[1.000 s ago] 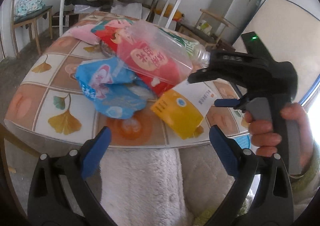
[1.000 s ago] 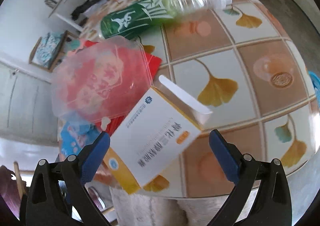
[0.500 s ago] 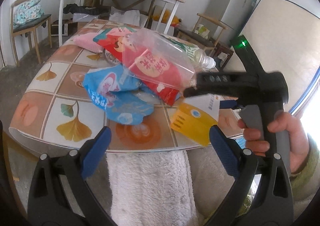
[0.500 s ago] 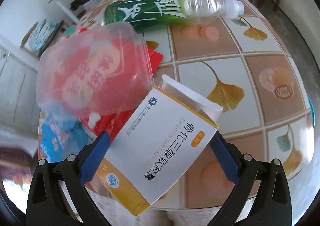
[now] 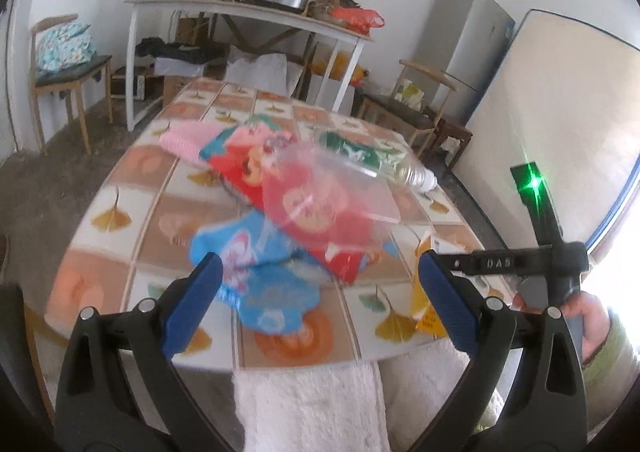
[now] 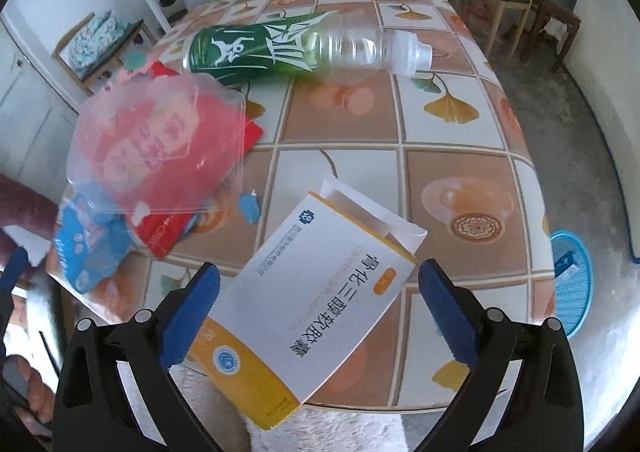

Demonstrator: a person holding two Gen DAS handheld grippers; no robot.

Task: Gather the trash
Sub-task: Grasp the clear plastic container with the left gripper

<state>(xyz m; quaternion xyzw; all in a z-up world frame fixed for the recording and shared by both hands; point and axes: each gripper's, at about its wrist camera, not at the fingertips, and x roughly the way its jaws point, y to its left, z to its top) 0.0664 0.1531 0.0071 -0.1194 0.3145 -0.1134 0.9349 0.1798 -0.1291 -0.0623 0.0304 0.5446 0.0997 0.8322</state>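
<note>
Trash lies on a tiled table (image 6: 460,156): a white and yellow medicine box (image 6: 308,316) at the near edge, a clear plastic lid (image 6: 160,148) over a red packet (image 6: 164,228), a blue wrapper (image 5: 256,284), a green-labelled bottle (image 6: 296,48) and a pink item (image 5: 180,140). My right gripper (image 6: 318,312) is open with its jaws either side of the box, not touching it. My left gripper (image 5: 320,304) is open and empty above the near table edge, before the blue wrapper. The right gripper's body (image 5: 520,264) shows in the left wrist view.
A white fluffy cloth (image 5: 312,404) hangs below the table's near edge. A blue basket (image 6: 572,276) stands on the floor at the right. Chairs (image 5: 68,68), a long side table (image 5: 248,16) with kitchenware and a fridge (image 5: 468,44) stand behind.
Both grippers have pulled back and risen, so more of the table shows. The right gripper has swung to face the box more squarely. Nothing was gripped.
</note>
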